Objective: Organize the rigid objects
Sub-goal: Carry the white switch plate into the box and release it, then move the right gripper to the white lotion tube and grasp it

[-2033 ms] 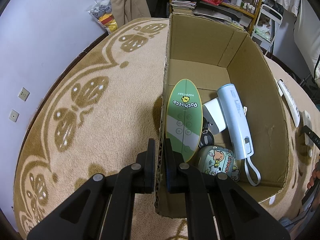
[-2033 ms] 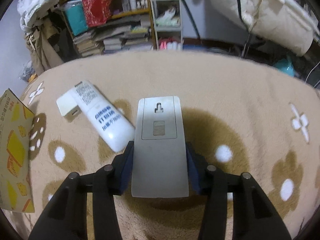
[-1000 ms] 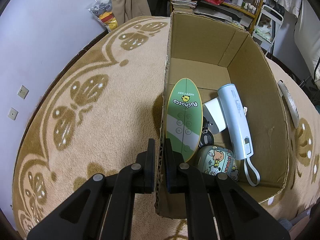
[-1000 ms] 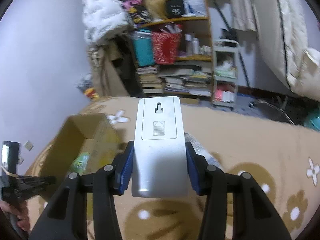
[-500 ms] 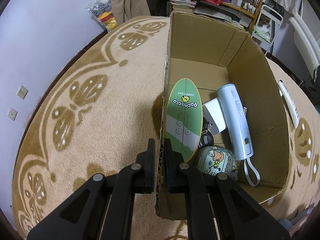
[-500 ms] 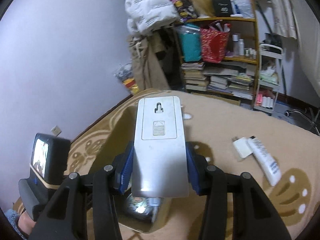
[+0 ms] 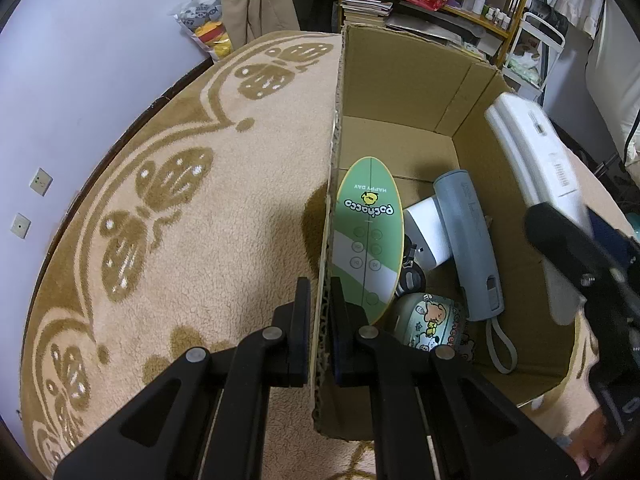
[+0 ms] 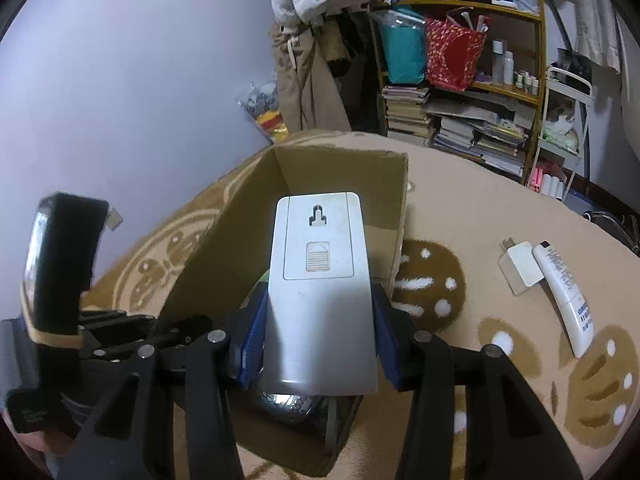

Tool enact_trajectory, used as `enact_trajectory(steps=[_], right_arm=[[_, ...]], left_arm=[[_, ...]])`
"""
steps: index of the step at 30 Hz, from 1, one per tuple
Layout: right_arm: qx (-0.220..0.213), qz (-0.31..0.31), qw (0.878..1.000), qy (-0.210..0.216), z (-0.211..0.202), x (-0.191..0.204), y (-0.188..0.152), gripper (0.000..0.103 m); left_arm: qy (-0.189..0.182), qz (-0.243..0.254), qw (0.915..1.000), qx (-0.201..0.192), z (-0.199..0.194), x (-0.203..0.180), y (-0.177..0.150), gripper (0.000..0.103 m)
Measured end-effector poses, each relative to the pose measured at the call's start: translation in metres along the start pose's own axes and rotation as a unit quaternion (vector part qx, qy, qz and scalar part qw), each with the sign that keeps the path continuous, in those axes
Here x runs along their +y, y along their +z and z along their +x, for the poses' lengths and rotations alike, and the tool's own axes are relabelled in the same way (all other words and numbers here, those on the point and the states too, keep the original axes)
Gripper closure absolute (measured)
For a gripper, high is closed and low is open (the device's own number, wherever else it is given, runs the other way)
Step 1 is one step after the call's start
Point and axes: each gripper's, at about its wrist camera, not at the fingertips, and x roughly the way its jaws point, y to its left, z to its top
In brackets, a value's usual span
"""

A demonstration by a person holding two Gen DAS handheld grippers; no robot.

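My left gripper (image 7: 320, 312) is shut on the left wall of the open cardboard box (image 7: 400, 92), one finger outside and one inside. In the box lie a green oval board (image 7: 370, 232), a grey-blue bottle with a strap (image 7: 468, 240), a white adapter (image 7: 428, 236) and a cartoon tin (image 7: 432, 320). My right gripper (image 8: 320, 340) is shut on a white remote (image 8: 320, 280), back side up, held over the box (image 8: 344, 172). From the left wrist view the remote (image 7: 536, 160) hangs above the box's right wall with the right gripper (image 7: 580, 232) on it.
A white tube (image 8: 568, 300) and a flat white charger (image 8: 524, 268) lie on the patterned rug to the right of the box. Shelves with books and bags (image 8: 460, 92) stand behind. The left hand-held unit (image 8: 60, 280) is at the box's left.
The right gripper carried the remote from over the rug to above the box; it now shows at the right of the left wrist view. The left gripper kept still.
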Motion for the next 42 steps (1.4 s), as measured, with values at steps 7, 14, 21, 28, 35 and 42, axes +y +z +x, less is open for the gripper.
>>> enact_trajectory(steps=[7, 14, 21, 28, 35, 42], right_arm=[[0.014, -0.016, 1.000, -0.010, 0.009, 0.006, 0.001, 0.052], [0.018, -0.028, 0.999, -0.021, 0.011, 0.011, -0.002, 0.052], [0.018, -0.005, 1.000, -0.012, 0.007, 0.005, 0.001, 0.051], [-0.004, -0.008, 1.000, -0.016, -0.010, 0.001, 0.004, 0.035], [-0.021, -0.013, 0.999, -0.033, -0.023, -0.017, 0.017, 0.018], [-0.036, -0.003, 0.997, -0.064, -0.034, -0.051, 0.031, 0.008]], left_arm=[[-0.005, -0.003, 1.0000, 0.002, -0.001, 0.001, 0.001, 0.094], [-0.011, -0.007, 0.9999, 0.003, 0.000, 0.003, 0.001, 0.094], [-0.010, -0.007, 0.9999, 0.003, 0.000, 0.003, 0.000, 0.094], [-0.014, -0.009, 0.9999, 0.003, 0.000, 0.005, 0.001, 0.094], [-0.013, -0.009, 0.9999, 0.002, -0.001, 0.004, 0.000, 0.094], [-0.013, -0.007, 0.9999, 0.001, -0.002, 0.005, 0.000, 0.094]])
